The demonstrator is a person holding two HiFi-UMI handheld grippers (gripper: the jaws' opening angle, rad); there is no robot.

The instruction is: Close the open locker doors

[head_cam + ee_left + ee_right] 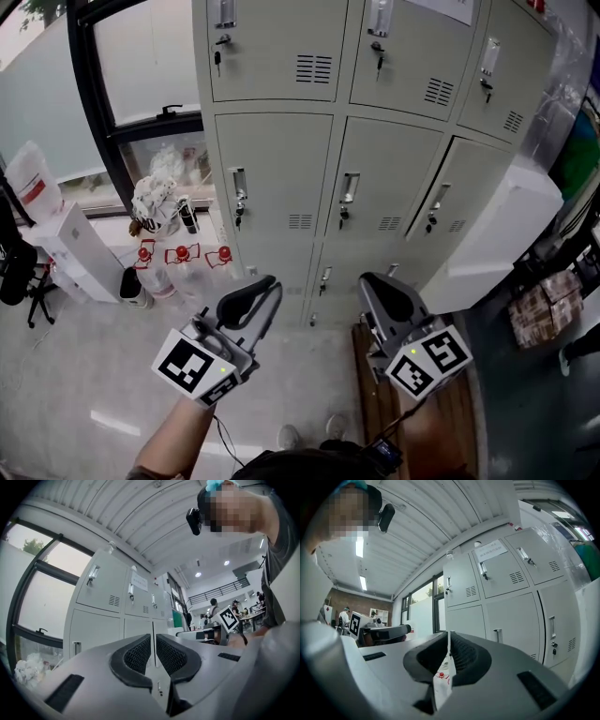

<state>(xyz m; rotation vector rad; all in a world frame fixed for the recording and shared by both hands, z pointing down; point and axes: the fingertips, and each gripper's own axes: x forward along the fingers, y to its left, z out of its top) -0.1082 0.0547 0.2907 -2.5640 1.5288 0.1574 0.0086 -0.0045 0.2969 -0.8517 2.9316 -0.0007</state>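
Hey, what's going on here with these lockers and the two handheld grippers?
A person stands facing a bank of grey lockers, holding the left gripper and the right gripper out toward it. Both grippers have their jaws together and hold nothing. Most doors look shut, but the right-hand door of the middle row seems to stand slightly ajar. Neither gripper touches a door.

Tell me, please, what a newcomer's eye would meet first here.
A bank of grey lockers fills the head view's upper middle; its middle-row door at right stands ajar. Below, the left gripper and the right gripper point toward it, both with jaws shut.
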